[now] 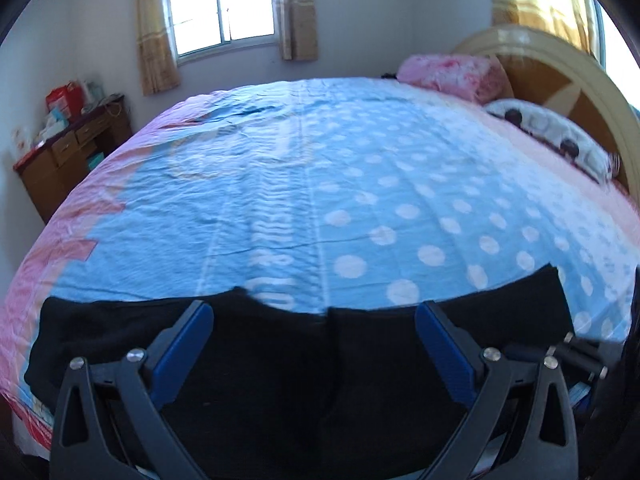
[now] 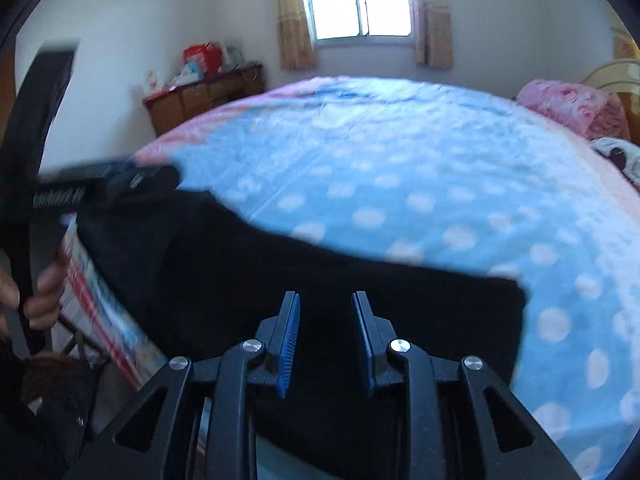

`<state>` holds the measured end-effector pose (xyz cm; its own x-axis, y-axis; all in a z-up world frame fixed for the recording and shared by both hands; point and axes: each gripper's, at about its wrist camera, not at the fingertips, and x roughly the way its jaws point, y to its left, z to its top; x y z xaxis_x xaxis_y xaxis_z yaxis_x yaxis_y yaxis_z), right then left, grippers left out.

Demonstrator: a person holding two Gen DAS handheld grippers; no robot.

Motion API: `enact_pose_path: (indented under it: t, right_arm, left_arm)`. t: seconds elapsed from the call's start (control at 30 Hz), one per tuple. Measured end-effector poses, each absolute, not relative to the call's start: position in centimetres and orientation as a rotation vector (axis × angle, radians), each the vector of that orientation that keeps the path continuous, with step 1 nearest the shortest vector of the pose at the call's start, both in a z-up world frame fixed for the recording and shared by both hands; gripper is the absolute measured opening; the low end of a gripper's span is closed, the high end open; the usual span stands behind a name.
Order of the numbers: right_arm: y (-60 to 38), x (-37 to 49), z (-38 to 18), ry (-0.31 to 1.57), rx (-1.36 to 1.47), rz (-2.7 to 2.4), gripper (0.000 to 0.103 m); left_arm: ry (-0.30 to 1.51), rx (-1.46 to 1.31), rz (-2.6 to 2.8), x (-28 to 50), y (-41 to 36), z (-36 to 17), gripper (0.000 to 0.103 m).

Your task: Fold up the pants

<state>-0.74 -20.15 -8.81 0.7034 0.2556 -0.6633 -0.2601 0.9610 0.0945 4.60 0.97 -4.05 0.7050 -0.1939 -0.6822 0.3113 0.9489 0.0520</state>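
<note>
Black pants [image 1: 312, 360] lie flat at the near edge of the bed [image 1: 304, 200], which has a blue sheet with white dots. My left gripper [image 1: 314, 312] is wide open above the pants with nothing between its blue pads. In the right wrist view the pants [image 2: 280, 264] spread across the near bed edge. My right gripper [image 2: 325, 300] is open with a narrower gap, just over the black cloth and holding nothing. The left gripper's body and the hand on it [image 2: 44, 280] show at the left.
A pink pillow [image 1: 456, 74] and a patterned pillow [image 1: 560, 140] lie by the wooden headboard [image 1: 560, 72] at the right. A brown dresser [image 1: 68, 152] with clutter stands by the left wall. A curtained window [image 1: 224, 8] is at the far wall.
</note>
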Motion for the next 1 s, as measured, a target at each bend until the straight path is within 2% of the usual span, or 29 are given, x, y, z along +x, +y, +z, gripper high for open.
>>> enact_pose_path:
  t: [0.1, 0.27, 0.47, 0.57, 0.73, 0.9, 1.0]
  right_arm:
    - [-19.3, -2.0, -11.6, 0.818, -0.029, 0.365, 0.029]
    - [-19.8, -4.2, -11.8, 0.806, -0.049, 0.439, 0.029]
    - [-25.7, -4.6, -6.0, 0.575, 0.127, 0.345, 0.029]
    - [-28.4, -3.2, -6.2, 0.608, 0.139, 0.219, 0.029]
    - [-31.3, 1.5, -10.7, 0.759, 0.296, 0.148, 0.029]
    - [-33.6, 1.2, -12.0, 0.729, 0.473, 0.203, 0.029]
    - [-33.6, 0.9, -10.8, 0.717, 0.525, 0.193, 0.029]
  left_arm:
    - [0.751, 0.217, -0.283, 4.6, -1.1, -5.3, 0.103]
    - [0.783, 0.268, -0.154, 5.6, -0.6, -8.1, 0.103]
    - [0.775, 0.177, -0.103, 5.3, 2.2, -7.9, 0.103]
    - [0.787, 0.220, -0.079, 5.6, 1.7, -9.0, 0.103]
    - [0.809, 0.200, -0.079, 6.1, 2.0, -10.4, 0.103]
    - [0.845, 0.117, -0.111, 6.5, 3.0, -10.7, 0.103]
    - [0.844, 0.128, -0.110, 6.2, 3.3, -9.9, 0.103]
